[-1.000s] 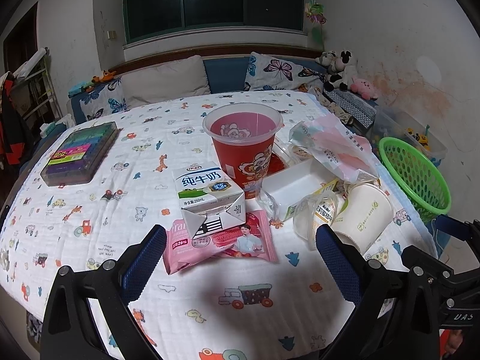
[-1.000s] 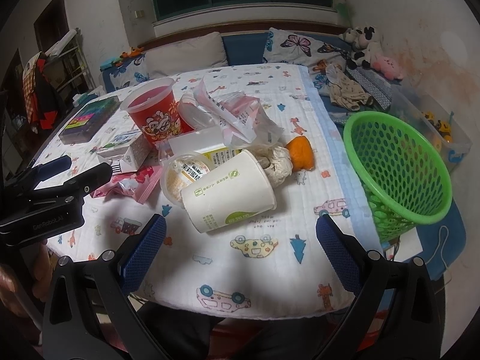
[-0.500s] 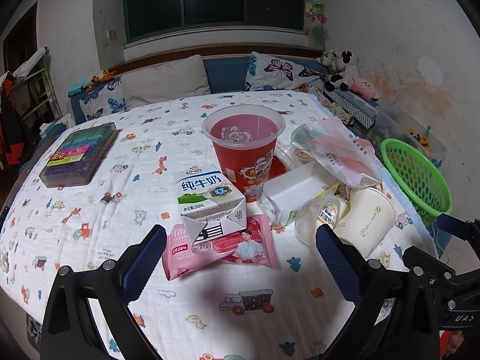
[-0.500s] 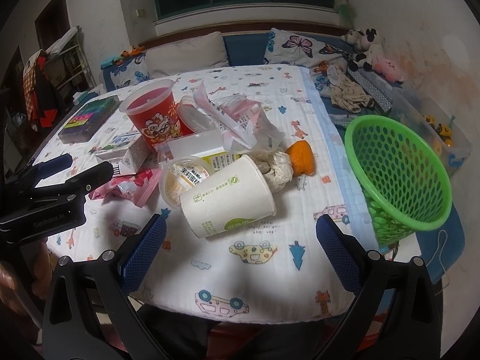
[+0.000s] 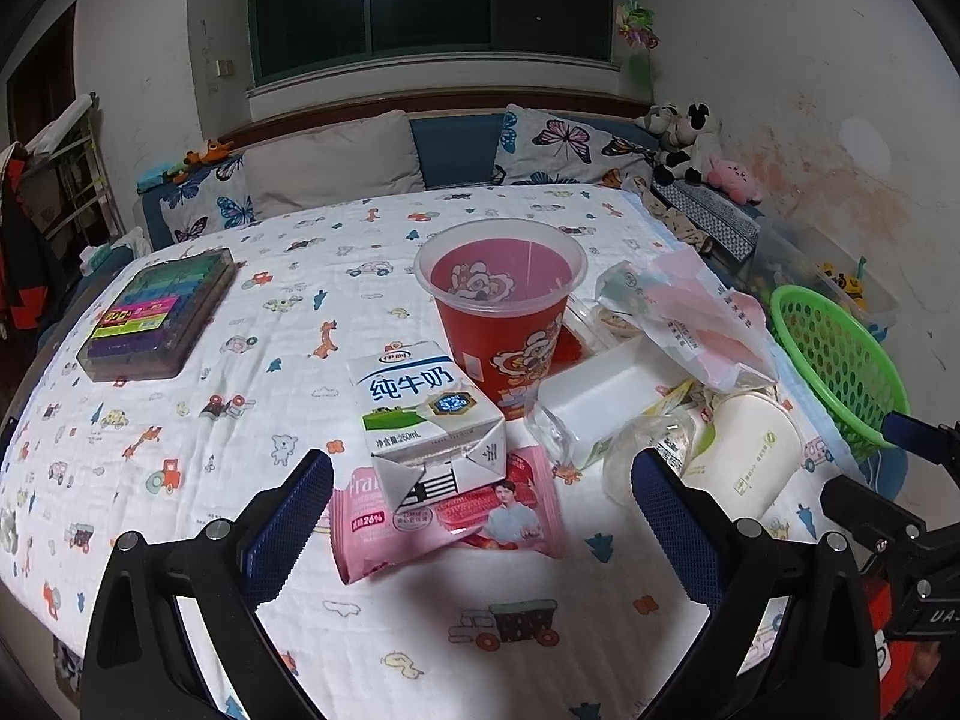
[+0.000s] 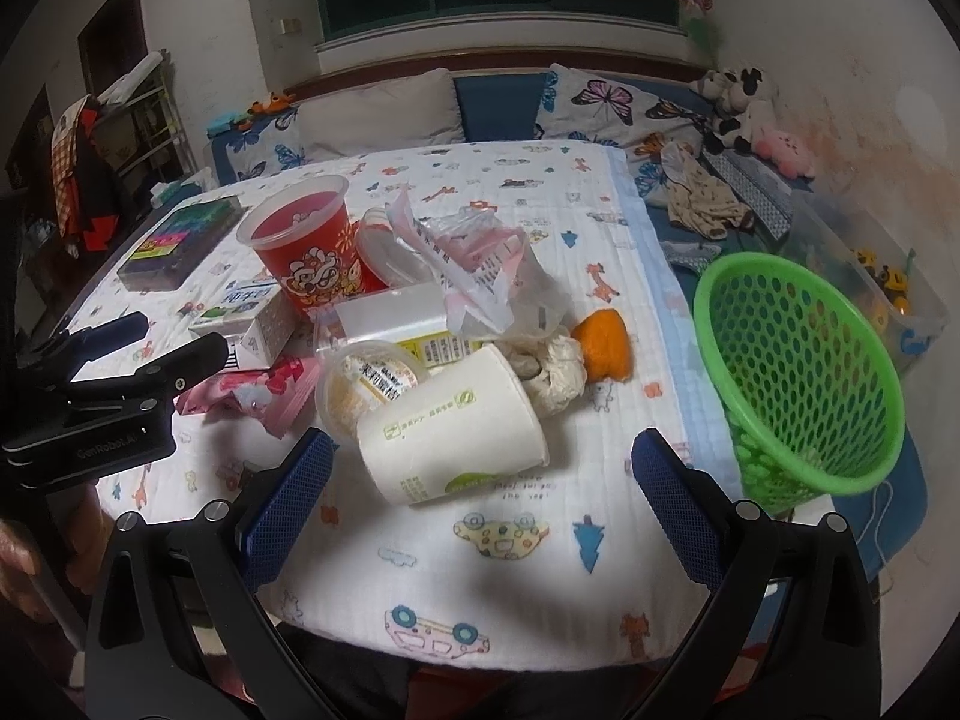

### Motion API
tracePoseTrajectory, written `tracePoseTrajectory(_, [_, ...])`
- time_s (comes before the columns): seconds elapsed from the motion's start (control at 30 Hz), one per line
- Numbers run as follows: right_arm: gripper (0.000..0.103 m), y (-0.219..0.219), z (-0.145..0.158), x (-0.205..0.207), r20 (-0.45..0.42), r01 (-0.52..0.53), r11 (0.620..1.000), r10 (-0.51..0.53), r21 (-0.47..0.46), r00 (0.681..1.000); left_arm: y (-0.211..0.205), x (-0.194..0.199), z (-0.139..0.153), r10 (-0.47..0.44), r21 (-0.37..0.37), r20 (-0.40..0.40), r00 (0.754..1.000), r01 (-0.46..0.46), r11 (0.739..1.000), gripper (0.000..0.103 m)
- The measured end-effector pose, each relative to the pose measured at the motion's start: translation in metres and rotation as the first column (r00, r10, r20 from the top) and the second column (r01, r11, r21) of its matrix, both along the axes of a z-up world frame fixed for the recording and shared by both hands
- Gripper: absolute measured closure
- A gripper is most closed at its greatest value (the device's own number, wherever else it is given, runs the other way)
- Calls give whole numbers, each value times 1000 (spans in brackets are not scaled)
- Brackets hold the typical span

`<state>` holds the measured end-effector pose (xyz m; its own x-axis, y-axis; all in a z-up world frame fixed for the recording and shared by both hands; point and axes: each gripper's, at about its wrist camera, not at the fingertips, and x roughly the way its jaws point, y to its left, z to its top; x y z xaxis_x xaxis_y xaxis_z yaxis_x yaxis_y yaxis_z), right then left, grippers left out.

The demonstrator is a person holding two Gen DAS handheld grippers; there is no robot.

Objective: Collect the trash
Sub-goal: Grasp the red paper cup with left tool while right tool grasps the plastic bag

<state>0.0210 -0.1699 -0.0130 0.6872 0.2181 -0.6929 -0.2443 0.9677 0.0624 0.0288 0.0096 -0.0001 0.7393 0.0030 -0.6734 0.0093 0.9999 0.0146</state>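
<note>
Trash lies piled on the cloth-covered table. A milk carton (image 5: 429,414) rests on a pink wrapper (image 5: 444,516), in front of a red cup (image 5: 501,312). Beside them lie a white box (image 5: 600,396), a plastic bag (image 5: 684,312) and a tipped white paper cup (image 6: 453,435) (image 5: 744,459). An orange peel (image 6: 603,345) and crumpled tissue (image 6: 555,372) sit behind the cup. A green basket (image 6: 798,372) stands at the table's right edge. My left gripper (image 5: 483,525) hovers open just short of the carton. My right gripper (image 6: 483,501) is open, near the paper cup.
A box of coloured items (image 5: 159,312) lies at the table's far left. A sofa with butterfly cushions (image 5: 564,144) and plush toys (image 5: 696,150) runs behind the table. A clear bin with toys (image 6: 888,294) sits past the basket. The near cloth (image 5: 420,630) is bare.
Both grippers drifted slightly; the trash pile sits a little farther from the left gripper and a touch closer in the right view. Nothing was taken hold of.
</note>
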Motion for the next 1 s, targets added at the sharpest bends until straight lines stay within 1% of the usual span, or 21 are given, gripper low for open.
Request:
tracePoseTrajectory(0.17, [5, 3, 4, 14, 8, -30, 999, 30, -9, 1000, 8, 10, 3, 3, 6, 7, 1000, -4, 1000, 6])
tracePoseTrajectory(0.4, [8, 5, 5, 47, -17, -79, 997, 79, 12, 997, 14, 31, 4, -9, 22, 5, 1000, 9, 1000, 6])
tracePoseTrajectory(0.5, [9, 8, 5, 59, -22, -97, 995, 97, 3, 995, 15, 40, 3, -15, 23, 1, 1000, 15, 1000, 6])
tracePoseTrajectory(0.6, [11, 12, 2, 73, -40, -115, 993, 115, 3, 993, 17, 53, 0, -32, 9, -14, 999, 32, 999, 6])
tracePoseTrajectory(0.77, [13, 15, -3, 92, -55, -131, 991, 130, -11, 990, 18, 72, -7, -38, 14, -29, 999, 38, 999, 6])
tracePoseTrajectory(1.0, [14, 18, -13, 115, -76, -137, 991, 135, -12, 988, 18, 96, -16, -62, -18, -46, 997, 61, 998, 6])
